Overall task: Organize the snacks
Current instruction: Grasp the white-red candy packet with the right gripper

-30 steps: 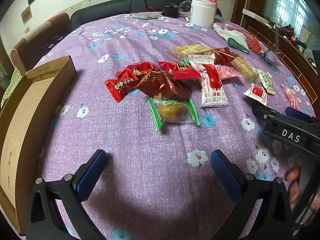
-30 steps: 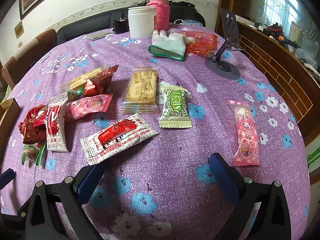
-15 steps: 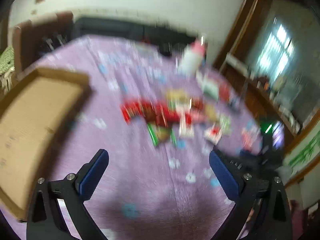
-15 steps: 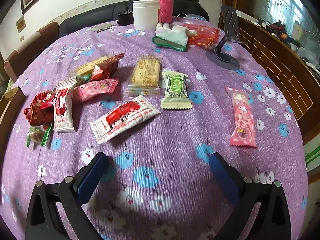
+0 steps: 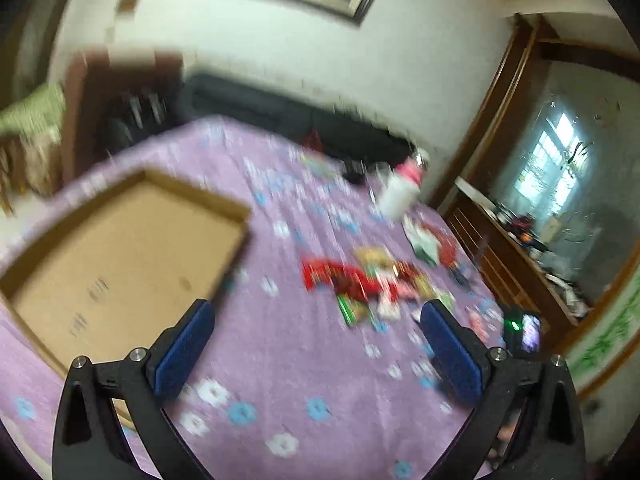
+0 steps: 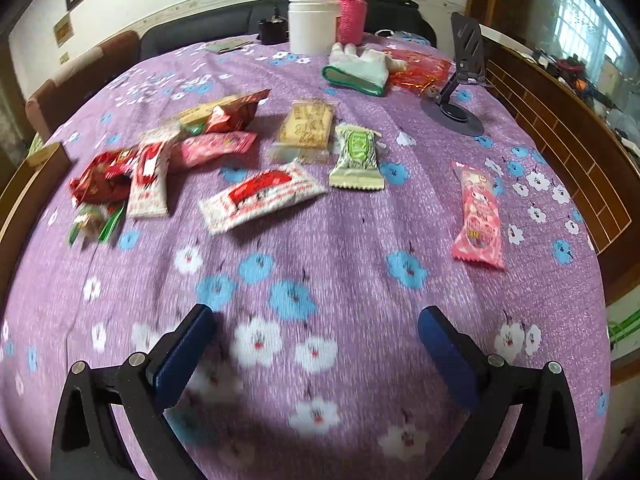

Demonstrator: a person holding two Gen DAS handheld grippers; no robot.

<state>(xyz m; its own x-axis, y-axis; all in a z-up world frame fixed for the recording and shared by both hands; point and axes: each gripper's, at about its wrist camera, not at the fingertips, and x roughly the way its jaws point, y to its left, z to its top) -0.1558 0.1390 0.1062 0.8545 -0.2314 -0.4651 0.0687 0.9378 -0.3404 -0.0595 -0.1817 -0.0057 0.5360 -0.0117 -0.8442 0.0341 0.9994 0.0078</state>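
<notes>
Both grippers gape wide w/ nothing between the blue pads. Left gripper [image 5: 318, 346] hangs above the purple floral tablecloth [image 5: 304, 392], touching nothing; cardboard box [image 5: 120, 256] sits to its left, blurred snack pile [image 5: 368, 284] ahead. Right gripper [image 6: 316, 346] is also clear of the cloth; white-red packet [image 6: 260, 196], green packet [image 6: 356, 156] and biscuit pack [image 6: 306, 128] lie ahead, pink packet [image 6: 478, 216] to the right, apart.

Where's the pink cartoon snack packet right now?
Right wrist view, right side: the pink packet lies alone, right of the green-striped packet, below the phone stand.
</notes>
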